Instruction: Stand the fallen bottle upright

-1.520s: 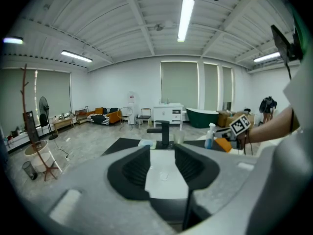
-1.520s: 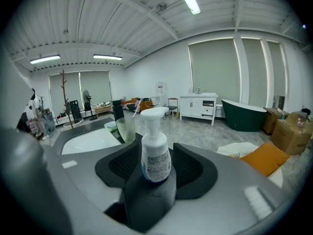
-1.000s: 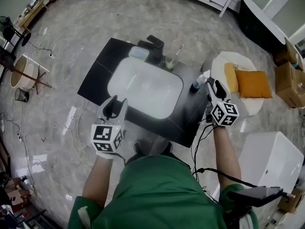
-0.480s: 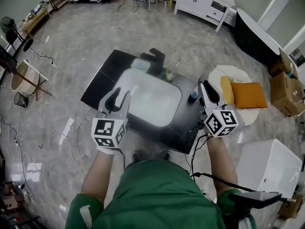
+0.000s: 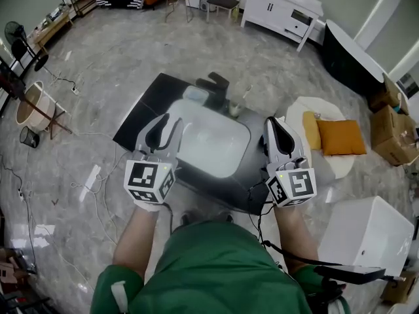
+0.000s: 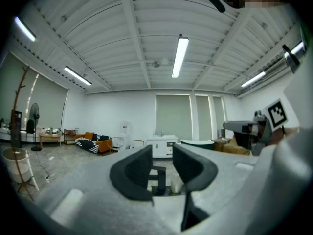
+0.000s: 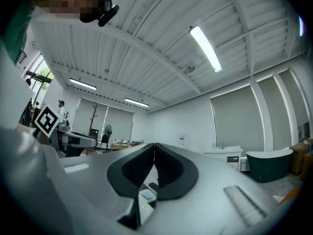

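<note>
Black flat desk (image 5: 139, 112) stands on a grey marble floor (image 5: 98, 51) in the head view, and a white rounded basin (image 5: 209, 139) is sunk into it. At the far edge of the basin there is a black angular faucet (image 5: 213, 82), with a pale rectangular dish (image 5: 195, 93) to its left and a small translucent cup (image 5: 234, 106) to its right. The left gripper (image 5: 163, 124) is held over the left side of the basin with its jaws apart. The right gripper (image 5: 273, 126) is held in front of the right end of the desk and covers it. The bottle cannot be made out in this view.

From the left gripper view, the left gripper (image 6: 161, 155) points about level with an open gap between its jaws and nothing held there. Far behind the gap, the faucet (image 6: 159, 177) and the cup (image 6: 176, 185) show.

From the right gripper view, the right gripper (image 7: 154, 148) has its jaws pressed together tip to tip. They have just been closing, and nothing is between them. Below the tips a part of the pale dish (image 7: 145, 196) shows. The bottle does not show here either, so I cannot tell where it stands.
</note>
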A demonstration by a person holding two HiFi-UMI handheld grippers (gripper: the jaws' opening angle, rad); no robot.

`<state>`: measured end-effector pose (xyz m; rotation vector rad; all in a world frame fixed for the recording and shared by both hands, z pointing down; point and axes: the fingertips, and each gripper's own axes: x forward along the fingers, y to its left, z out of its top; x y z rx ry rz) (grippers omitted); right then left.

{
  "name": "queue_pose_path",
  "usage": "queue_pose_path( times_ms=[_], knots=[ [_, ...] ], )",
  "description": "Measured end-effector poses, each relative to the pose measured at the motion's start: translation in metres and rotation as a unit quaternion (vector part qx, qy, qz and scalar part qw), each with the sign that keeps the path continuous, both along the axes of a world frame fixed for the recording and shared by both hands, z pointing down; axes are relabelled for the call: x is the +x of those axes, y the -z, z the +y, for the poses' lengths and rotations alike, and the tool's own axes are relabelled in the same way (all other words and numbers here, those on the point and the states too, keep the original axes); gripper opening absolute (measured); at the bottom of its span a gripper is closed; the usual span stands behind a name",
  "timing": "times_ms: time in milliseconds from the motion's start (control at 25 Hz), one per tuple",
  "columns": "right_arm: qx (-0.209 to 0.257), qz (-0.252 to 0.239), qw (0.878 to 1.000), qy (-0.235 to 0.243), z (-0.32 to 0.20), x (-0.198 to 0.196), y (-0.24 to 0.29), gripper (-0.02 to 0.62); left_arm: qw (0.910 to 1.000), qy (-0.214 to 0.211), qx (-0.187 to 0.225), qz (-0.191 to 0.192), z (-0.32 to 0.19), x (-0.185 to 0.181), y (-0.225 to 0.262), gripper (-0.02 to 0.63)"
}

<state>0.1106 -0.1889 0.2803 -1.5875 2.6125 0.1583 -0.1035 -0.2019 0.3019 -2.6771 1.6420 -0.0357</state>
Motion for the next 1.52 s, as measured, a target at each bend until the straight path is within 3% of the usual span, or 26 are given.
queue_pose_path(
  times_ms=[480,1520],
  knots=[
    [-0.012,0.003,1.000,-0.002,0.005,0.000,-0.016,0.003,0.9997,-0.008,-0.012,0.018,-0.004,0.005,-0.012,0.120],
    [-0.017,0.003,1.000,-0.006,0.003,0.007,-0.017,0.003,0.9997,-0.009,-0.022,0.012,-0.007,0.005,-0.017,0.120]
  ],
)
